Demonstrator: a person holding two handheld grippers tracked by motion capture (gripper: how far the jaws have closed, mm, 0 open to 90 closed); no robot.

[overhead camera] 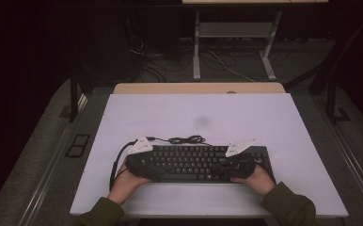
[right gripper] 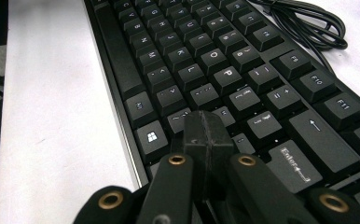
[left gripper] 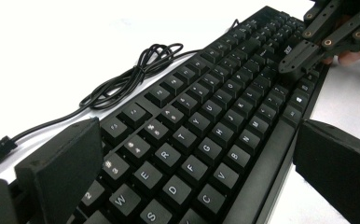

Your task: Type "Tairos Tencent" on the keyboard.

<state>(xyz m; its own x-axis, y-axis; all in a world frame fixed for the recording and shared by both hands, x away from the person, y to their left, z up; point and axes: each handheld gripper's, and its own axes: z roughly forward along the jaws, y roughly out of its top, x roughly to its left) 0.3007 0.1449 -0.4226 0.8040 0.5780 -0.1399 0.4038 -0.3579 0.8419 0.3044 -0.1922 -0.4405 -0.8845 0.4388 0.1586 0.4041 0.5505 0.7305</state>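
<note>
A black keyboard (overhead camera: pixel 193 157) lies near the front edge of the white table (overhead camera: pixel 193 113), its cable (overhead camera: pixel 187 139) coiled just behind it. My left gripper (overhead camera: pixel 152 165) is at the keyboard's left end. In the left gripper view the keyboard (left gripper: pixel 201 135) runs between the wide-open jaws of that gripper (left gripper: pixel 197 172), which stand off its back and front edges. My right gripper (overhead camera: pixel 218 170) sits over the right half, and it shows as shut in the left gripper view (left gripper: pixel 294 58). In the right gripper view its jaws (right gripper: pixel 206 133) are pressed together with nothing between them, tips over the keys (right gripper: pixel 225 74) near the Enter key.
A faint grey smudge (overhead camera: pixel 202 121) marks the middle of the table. A wooden desk edge (overhead camera: pixel 198 88) adjoins the far side, with white frame legs (overhead camera: pixel 197 47) and loose floor cables (overhead camera: pixel 161 61) beyond. The coiled cable (right gripper: pixel 304 23) lies right of the keys in the right gripper view.
</note>
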